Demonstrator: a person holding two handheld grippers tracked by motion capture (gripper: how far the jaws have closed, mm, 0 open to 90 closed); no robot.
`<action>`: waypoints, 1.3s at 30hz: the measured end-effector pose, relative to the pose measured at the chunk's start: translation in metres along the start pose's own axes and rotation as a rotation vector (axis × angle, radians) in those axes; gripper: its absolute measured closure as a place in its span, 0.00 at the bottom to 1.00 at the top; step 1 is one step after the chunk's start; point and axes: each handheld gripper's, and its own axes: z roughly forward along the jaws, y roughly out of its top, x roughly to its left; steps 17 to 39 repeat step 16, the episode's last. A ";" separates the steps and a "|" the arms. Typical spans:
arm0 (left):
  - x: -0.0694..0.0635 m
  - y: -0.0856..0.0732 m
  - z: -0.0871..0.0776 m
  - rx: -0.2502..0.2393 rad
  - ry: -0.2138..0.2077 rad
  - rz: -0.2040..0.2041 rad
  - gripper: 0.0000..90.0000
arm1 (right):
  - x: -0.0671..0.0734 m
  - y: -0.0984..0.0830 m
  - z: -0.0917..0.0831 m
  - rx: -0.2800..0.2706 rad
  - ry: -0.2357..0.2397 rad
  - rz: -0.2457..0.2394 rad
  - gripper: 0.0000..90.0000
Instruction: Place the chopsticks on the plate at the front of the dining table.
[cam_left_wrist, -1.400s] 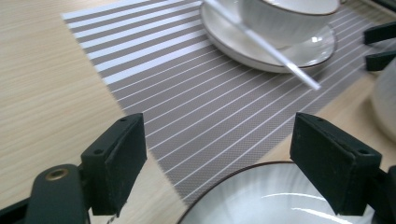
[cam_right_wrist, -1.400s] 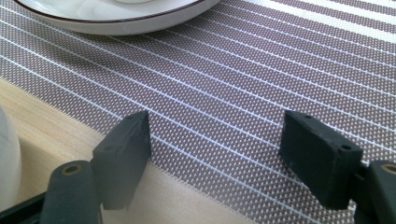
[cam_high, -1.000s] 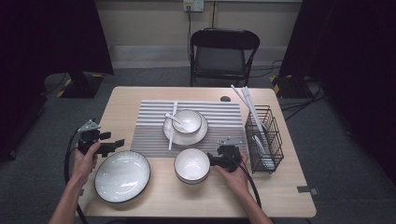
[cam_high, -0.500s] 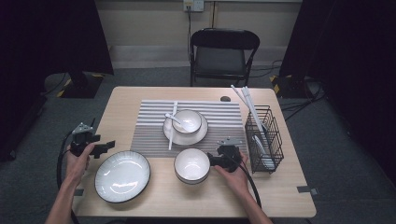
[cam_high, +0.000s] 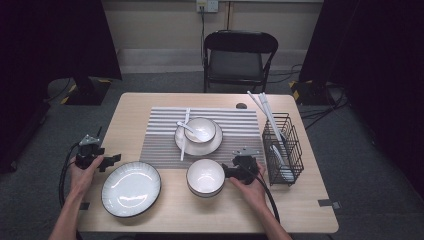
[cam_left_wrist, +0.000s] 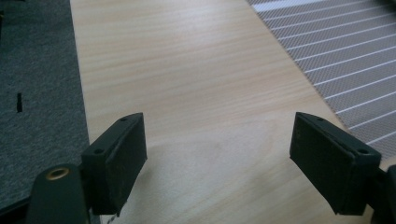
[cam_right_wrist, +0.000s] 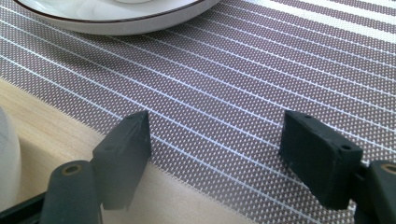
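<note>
My left gripper (cam_high: 107, 161) hangs open over the table's left edge, just left of a large white plate with a dark rim (cam_high: 131, 187). In the left gripper view its jaws (cam_left_wrist: 219, 135) stand wide apart over bare wood (cam_left_wrist: 187, 70), nothing between them. My right gripper (cam_high: 234, 169) is open too, right beside an empty white bowl (cam_high: 205, 176). The right gripper view has those jaws (cam_right_wrist: 217, 130) over the near edge of the striped grey placemat (cam_right_wrist: 280, 60), the bowl's side (cam_right_wrist: 7, 154) at far left and a plate's rim (cam_right_wrist: 116, 18) beyond.
On the placemat (cam_high: 240, 125) a small plate (cam_high: 212, 146) carries a bowl with a spoon (cam_high: 192, 131), white chopsticks (cam_high: 184, 137) beside it. A black wire basket (cam_high: 282, 147) holding white utensils stands at the right. A black chair (cam_high: 240, 55) sits behind the table.
My left gripper has drifted a little left and toward the person, away from the placemat. The right gripper and the dishes have stayed put.
</note>
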 end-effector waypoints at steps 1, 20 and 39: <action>0.001 -0.001 0.002 0.004 0.003 -0.001 0.21 | 0.000 0.000 0.000 0.000 0.000 0.000 0.27; 0.000 -0.011 0.008 -0.036 0.073 0.050 0.21 | 0.000 0.000 0.000 -0.001 0.000 0.002 0.27; 0.000 -0.011 0.008 -0.036 0.073 0.050 0.21 | 0.000 0.000 0.000 -0.001 0.000 0.002 0.27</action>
